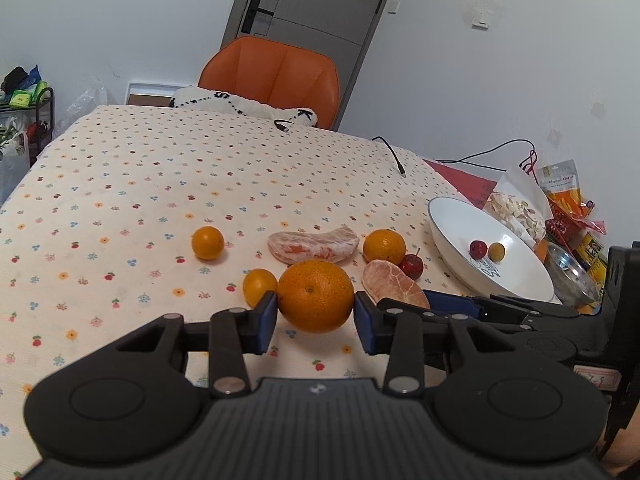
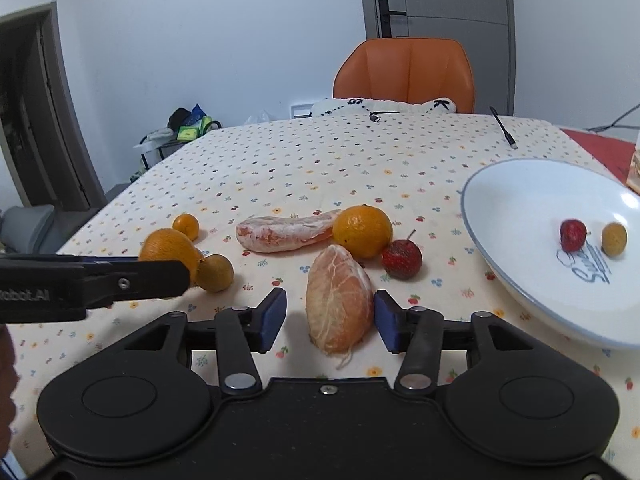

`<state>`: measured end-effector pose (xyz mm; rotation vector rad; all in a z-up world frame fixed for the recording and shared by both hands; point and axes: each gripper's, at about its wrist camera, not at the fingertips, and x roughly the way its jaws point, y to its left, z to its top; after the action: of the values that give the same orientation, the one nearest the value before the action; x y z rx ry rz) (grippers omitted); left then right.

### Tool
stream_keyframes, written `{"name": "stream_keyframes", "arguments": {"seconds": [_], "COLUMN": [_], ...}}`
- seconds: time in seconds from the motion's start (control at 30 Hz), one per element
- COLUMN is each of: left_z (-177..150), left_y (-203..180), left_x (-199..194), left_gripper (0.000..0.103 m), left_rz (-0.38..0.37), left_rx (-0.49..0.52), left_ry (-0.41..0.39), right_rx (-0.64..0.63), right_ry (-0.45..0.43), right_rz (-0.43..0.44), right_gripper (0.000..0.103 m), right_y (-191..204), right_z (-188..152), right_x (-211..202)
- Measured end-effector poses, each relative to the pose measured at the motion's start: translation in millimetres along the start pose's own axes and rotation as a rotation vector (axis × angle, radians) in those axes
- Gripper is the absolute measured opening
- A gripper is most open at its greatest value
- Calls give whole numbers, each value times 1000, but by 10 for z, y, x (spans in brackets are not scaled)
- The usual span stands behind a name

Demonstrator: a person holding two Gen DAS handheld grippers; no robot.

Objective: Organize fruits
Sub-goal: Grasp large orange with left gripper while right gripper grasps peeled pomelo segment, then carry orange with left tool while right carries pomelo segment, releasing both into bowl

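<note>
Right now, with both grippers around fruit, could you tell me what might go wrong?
1. The left gripper brackets the big orange near its widest part; being round, it may roll or squirt out as the pads close.
2. The right gripper straddles a peeled pomelo segment; a firm squeeze could crush it.
3. The plate sits tilted, so its two small fruits may roll.

Both wrist cams low, sharing fruit.
</note>
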<state>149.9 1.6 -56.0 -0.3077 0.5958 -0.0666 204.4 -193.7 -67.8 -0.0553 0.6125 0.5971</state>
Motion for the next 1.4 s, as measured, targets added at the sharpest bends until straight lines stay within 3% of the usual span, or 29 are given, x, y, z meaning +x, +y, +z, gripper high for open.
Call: {"name": "stream_keyframes", "arguments": {"seconds": [0.17,0.23,0.33,0.8,1.4], "left_z": [22,27,30,79,140], "left_y": [42,41,32,-118,-665], "left_x": [-18,-24,-39,-38,133], "left_gripper": [40,40,40,40,40], "left_rz": [10,10,7,-18,-104], "left_rx": [-9,-9,-9,11,81], "left_ry": [-6,-10,-13,-31,-37], "right_rx": [-52,-69,-72,9,84], "right_ry": [13,10,9,-74,-163], "right_rz": [-38,-63,-50,-4,-106], "right_gripper": [48,36,33,32,32], "right_y": [63,88,62,-58,-518], "right_z": [29,21,15,17,20], "right_x": [61,65,36,-357,-766]}}
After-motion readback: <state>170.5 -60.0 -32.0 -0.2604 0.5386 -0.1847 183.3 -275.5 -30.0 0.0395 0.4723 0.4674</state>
